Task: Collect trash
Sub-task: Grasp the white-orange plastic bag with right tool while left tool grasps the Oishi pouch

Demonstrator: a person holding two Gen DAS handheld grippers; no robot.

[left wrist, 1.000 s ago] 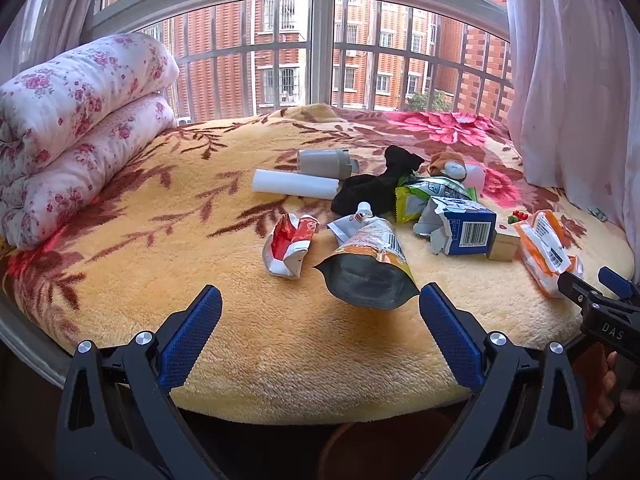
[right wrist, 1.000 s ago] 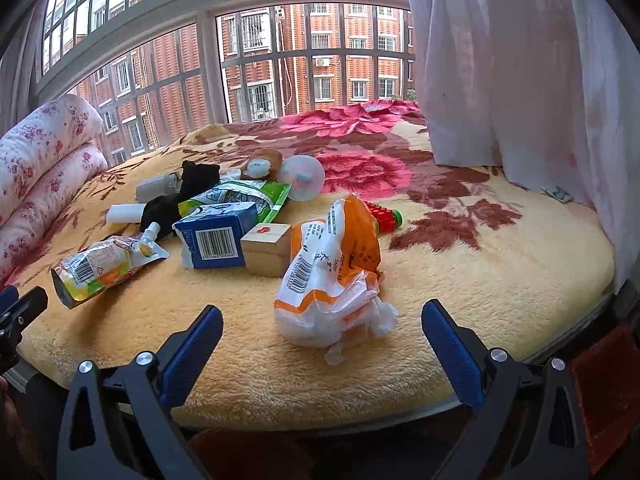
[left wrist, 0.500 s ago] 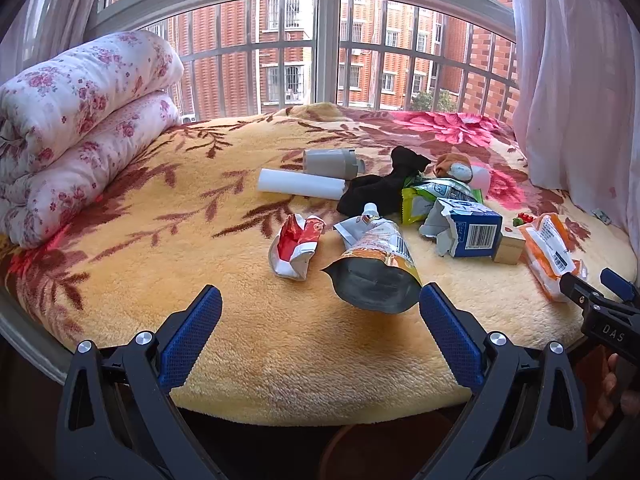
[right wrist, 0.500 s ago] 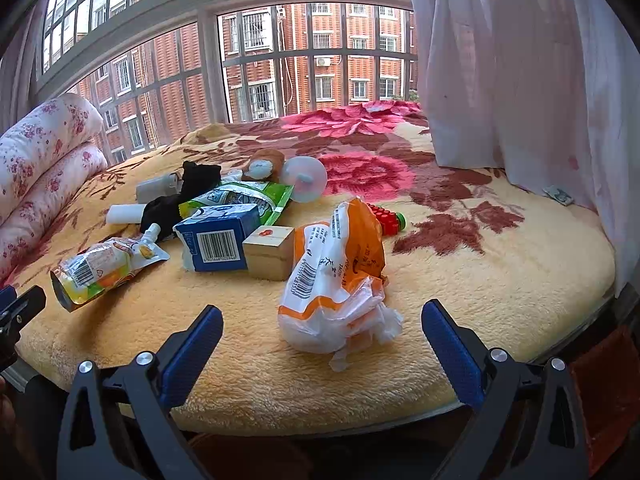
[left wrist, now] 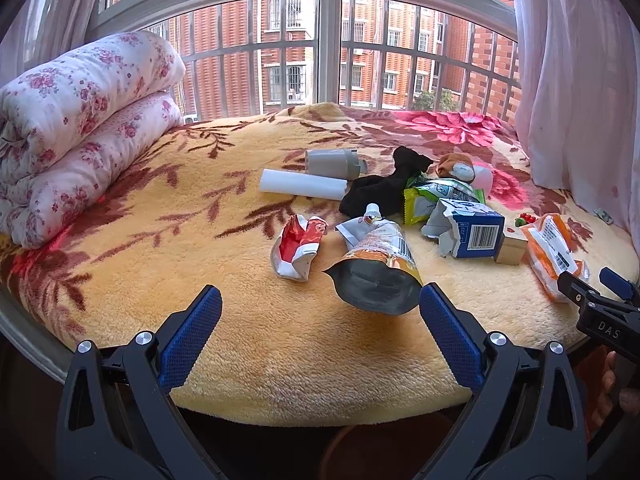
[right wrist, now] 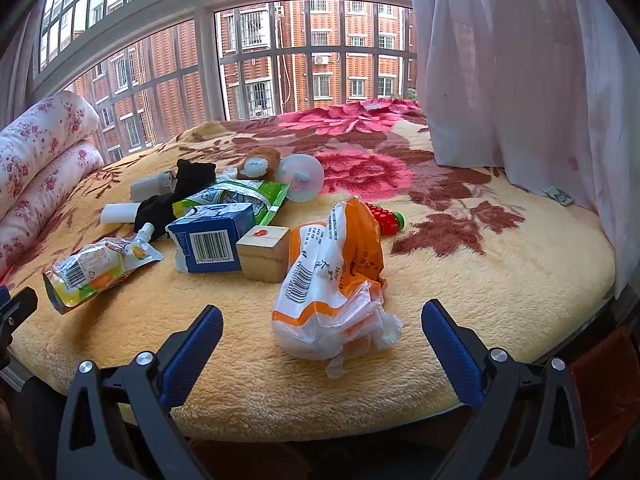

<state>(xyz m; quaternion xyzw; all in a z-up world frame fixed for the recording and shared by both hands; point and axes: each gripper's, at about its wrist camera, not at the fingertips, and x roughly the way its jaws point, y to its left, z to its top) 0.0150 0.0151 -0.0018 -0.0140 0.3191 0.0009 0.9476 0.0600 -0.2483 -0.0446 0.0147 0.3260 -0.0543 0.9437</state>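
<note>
Trash lies on a flowered plush blanket. In the left wrist view my left gripper is open at the near edge, just short of a spouted drink pouch and a crumpled red-and-white wrapper. A torn blue carton and a green snack bag lie further right. In the right wrist view my right gripper is open, with an orange-and-white plastic bag just ahead between its fingers. The blue carton and drink pouch sit to its left.
A wooden block, black sock, white roll, grey cup, plush toy, pink fan and red toy lie among the trash. Folded quilts rest at left; curtain hangs right.
Both grippers have edged slightly forward and upward toward the blanket; the objects lie as before and both grippers stay open.
</note>
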